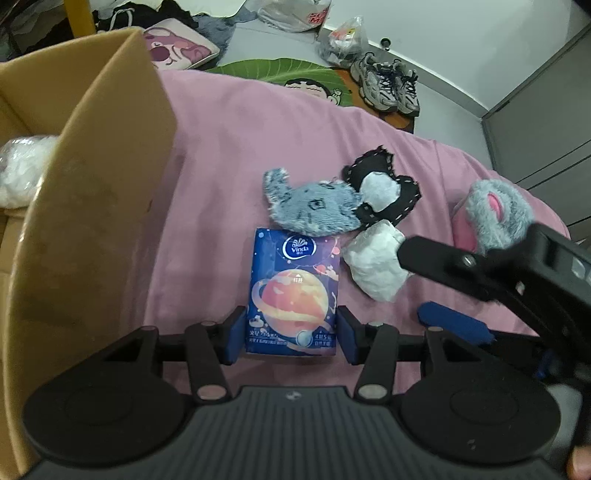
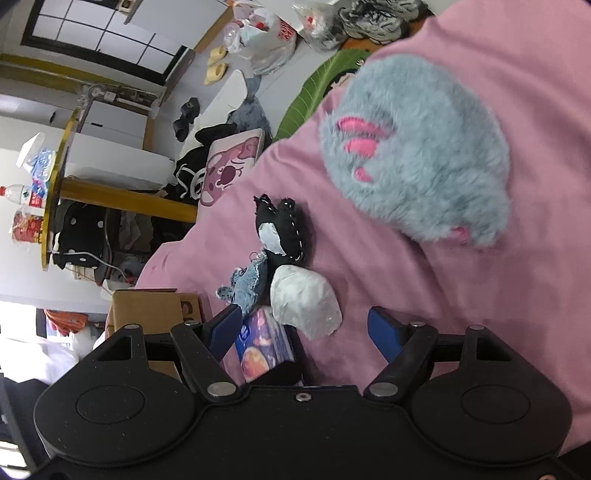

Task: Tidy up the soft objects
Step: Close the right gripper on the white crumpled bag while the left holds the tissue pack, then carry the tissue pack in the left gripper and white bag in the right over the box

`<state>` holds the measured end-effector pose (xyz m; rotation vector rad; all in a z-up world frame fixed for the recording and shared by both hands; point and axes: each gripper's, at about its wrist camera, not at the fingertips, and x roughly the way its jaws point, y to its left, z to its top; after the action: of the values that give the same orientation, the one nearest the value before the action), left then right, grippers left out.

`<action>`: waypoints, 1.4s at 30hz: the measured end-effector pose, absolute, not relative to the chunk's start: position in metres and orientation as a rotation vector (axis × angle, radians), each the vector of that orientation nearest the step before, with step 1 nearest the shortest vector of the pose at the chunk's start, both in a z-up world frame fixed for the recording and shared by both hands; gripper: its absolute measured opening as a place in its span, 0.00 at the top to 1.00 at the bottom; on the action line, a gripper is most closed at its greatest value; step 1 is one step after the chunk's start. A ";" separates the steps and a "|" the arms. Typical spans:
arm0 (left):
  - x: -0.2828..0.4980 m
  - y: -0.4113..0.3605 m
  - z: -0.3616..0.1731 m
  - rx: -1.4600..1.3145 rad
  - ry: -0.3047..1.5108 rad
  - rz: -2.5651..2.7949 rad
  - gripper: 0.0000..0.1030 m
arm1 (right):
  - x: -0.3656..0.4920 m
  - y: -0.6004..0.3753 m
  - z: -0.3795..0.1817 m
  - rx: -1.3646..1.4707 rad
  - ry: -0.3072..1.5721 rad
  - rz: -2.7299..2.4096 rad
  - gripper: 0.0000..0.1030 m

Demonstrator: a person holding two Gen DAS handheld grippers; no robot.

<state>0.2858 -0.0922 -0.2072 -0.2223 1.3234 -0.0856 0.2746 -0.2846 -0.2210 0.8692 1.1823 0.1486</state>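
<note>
On the pink blanket [image 1: 221,155] lie a blue Vinda tissue pack [image 1: 293,291], a grey denim plush [image 1: 314,208], a black stitched plush [image 1: 384,188], a white wrapped bundle [image 1: 376,262] and a fluffy grey paw plush [image 1: 495,214]. My left gripper [image 1: 291,334] is open, its blue pads on either side of the tissue pack's near end. My right gripper [image 2: 306,332] is open and empty above the blanket, with the white bundle [image 2: 304,301] just ahead of it and the paw plush [image 2: 417,151] farther on. It shows in the left wrist view [image 1: 436,288] at the right.
An open cardboard box [image 1: 92,192] stands at the left on the blanket, with a white wrapped item [image 1: 22,170] inside. Beyond the bed are sneakers [image 1: 388,83], plastic bags [image 1: 291,14], a green leaf mat [image 1: 266,70] and a pink cushion [image 1: 177,48].
</note>
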 end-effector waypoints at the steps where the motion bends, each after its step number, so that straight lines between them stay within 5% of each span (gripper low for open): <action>1: 0.285 -0.091 -0.207 -0.224 1.326 -0.087 0.51 | 0.275 -0.283 -0.223 0.874 1.185 0.142 0.27; 5: 0.283 -0.087 -0.208 -0.221 1.336 -0.088 0.51 | 0.280 -0.278 -0.233 0.898 1.185 0.122 0.31; 6: 0.282 -0.087 -0.208 -0.220 1.339 -0.087 0.51 | 0.280 -0.278 -0.234 0.907 1.179 0.125 0.52; 7: 0.282 -0.087 -0.208 -0.218 1.341 -0.086 0.51 | 0.281 -0.279 -0.235 0.916 1.185 0.127 0.57; 42: 0.205 -0.075 -0.131 -0.237 1.167 -0.158 0.51 | 0.205 -0.285 -0.158 0.841 1.015 0.170 0.58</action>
<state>0.2052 -0.0752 -0.1315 -0.2371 1.1673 -0.1577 0.2046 -0.2847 -0.1581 0.8412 1.0147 0.1705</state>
